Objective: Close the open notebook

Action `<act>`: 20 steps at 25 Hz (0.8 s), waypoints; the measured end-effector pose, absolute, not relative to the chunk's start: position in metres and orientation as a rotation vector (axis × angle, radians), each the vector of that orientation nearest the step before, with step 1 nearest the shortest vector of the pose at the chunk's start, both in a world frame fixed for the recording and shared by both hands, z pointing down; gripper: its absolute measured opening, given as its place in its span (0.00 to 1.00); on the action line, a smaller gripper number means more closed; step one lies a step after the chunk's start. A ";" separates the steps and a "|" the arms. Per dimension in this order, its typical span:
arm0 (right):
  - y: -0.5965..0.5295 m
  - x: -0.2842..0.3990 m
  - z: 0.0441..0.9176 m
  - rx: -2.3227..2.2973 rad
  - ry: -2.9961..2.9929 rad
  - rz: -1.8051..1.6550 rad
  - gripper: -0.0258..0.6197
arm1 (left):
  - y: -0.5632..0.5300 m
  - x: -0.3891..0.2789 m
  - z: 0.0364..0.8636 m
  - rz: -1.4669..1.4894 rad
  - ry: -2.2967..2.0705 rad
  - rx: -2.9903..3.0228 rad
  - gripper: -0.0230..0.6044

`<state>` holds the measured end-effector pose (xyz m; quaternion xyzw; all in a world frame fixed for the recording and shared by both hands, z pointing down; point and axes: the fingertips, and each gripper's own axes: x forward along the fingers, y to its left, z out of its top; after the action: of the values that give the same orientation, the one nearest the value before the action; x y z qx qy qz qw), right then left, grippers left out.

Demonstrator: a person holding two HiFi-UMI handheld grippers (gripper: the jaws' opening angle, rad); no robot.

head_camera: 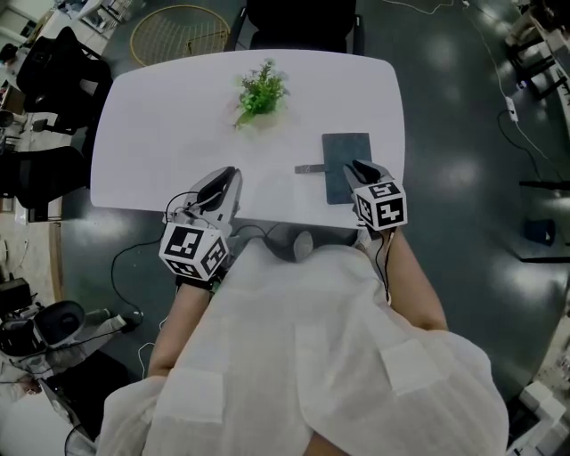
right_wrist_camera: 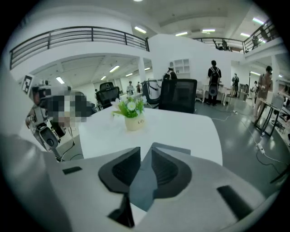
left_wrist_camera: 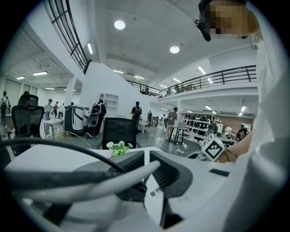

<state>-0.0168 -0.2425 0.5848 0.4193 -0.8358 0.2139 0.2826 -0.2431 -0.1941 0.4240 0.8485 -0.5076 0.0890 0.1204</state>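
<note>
A dark grey notebook (head_camera: 343,156) lies on the right front part of the white table (head_camera: 178,125), with a grey strap (head_camera: 309,168) sticking out on its left. My right gripper (head_camera: 354,166) is over the notebook's near right edge. In the right gripper view, the right gripper (right_wrist_camera: 146,156) is shut on a dark grey sheet, the notebook's cover (right_wrist_camera: 141,190), which runs up between the pads. My left gripper (head_camera: 230,174) hovers by the table's front edge, left of the notebook. In its own view the left gripper (left_wrist_camera: 145,156) has its jaws together, with nothing between them.
A small potted plant (head_camera: 261,91) stands at the middle back of the table. A black chair (head_camera: 298,22) is pushed in at the far side. The person's white clothing (head_camera: 312,356) presses against the near edge. A cable (left_wrist_camera: 81,149) crosses in front of the left jaws.
</note>
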 end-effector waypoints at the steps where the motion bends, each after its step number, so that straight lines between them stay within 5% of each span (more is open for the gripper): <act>1: -0.243 -0.013 0.569 1.151 -2.271 0.540 0.16 | -0.194 -0.241 0.421 0.256 -1.482 2.485 0.09; 12: -0.217 0.038 0.412 1.503 -2.567 0.132 0.06 | -0.191 -0.221 0.402 0.219 -1.464 2.559 0.09; 20: -0.188 0.068 0.376 1.653 -2.533 0.078 0.04 | -0.186 -0.217 0.396 0.195 -1.447 2.574 0.09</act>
<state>0.0684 -0.1878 0.3756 0.5453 -0.8359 0.0257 0.0579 -0.2166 -0.1864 0.3963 0.8662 -0.4869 0.0655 0.0913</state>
